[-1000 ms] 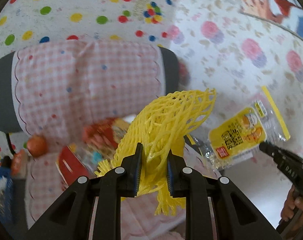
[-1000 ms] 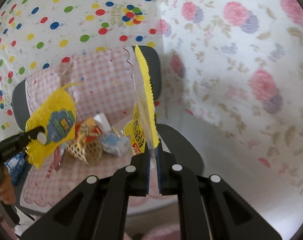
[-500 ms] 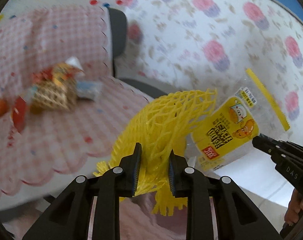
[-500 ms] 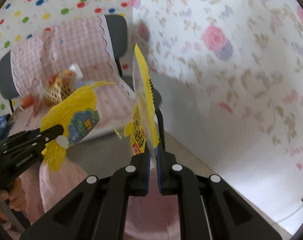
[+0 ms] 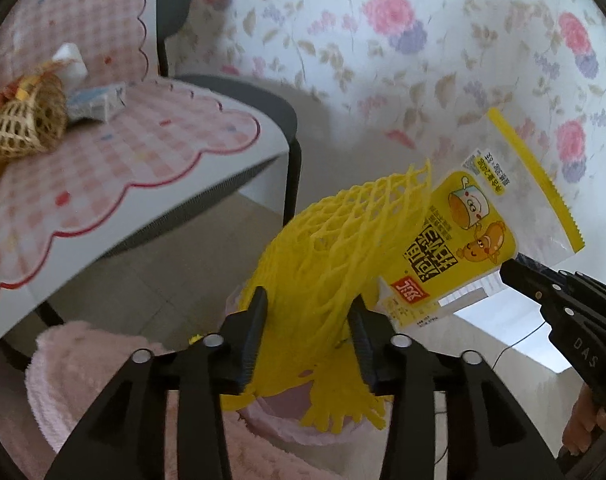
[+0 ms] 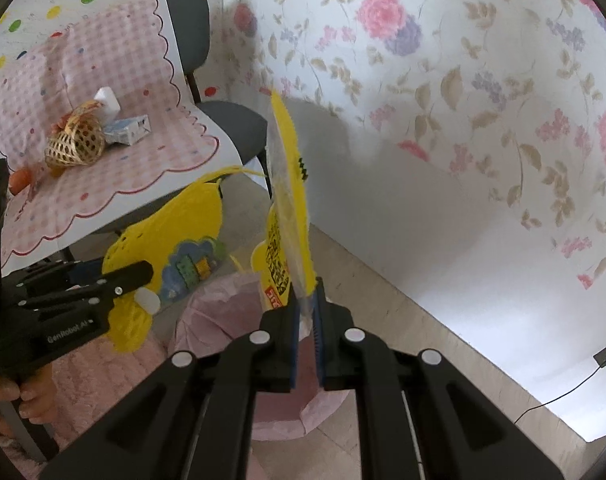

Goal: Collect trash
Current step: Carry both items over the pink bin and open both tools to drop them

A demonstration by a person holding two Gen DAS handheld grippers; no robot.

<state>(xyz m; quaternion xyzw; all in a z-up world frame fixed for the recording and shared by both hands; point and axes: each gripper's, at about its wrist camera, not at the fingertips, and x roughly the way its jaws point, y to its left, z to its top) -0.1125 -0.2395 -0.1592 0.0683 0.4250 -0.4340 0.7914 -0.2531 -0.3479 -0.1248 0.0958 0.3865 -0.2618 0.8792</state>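
My left gripper (image 5: pixel 309 316) has its jaws parted wider than before around a yellow foam fruit net (image 5: pixel 335 248), which still sits between the pads above a pink-lined trash bin (image 5: pixel 287 404). My right gripper (image 6: pixel 307 312) is shut on a clear and yellow snack wrapper (image 6: pixel 289 204), held upright over the same bin (image 6: pixel 223 312). The wrapper (image 5: pixel 475 236) and right gripper (image 5: pixel 515 276) show at right in the left wrist view. The net (image 6: pixel 163 248) and left gripper (image 6: pixel 143 280) show at left in the right wrist view.
A chair with a pink checked cover (image 6: pixel 115 152) stands behind, bearing a woven basket (image 6: pixel 75 144), a small carton (image 6: pixel 127 132) and other trash. A fluffy pink rug (image 5: pixel 83 380) lies by the bin. A floral wall (image 6: pixel 463 100) is at right.
Both grippers moved away from the chair and down over the pink bin. The left gripper's jaws have spread wider around the net. The right gripper stays shut on the wrapper.
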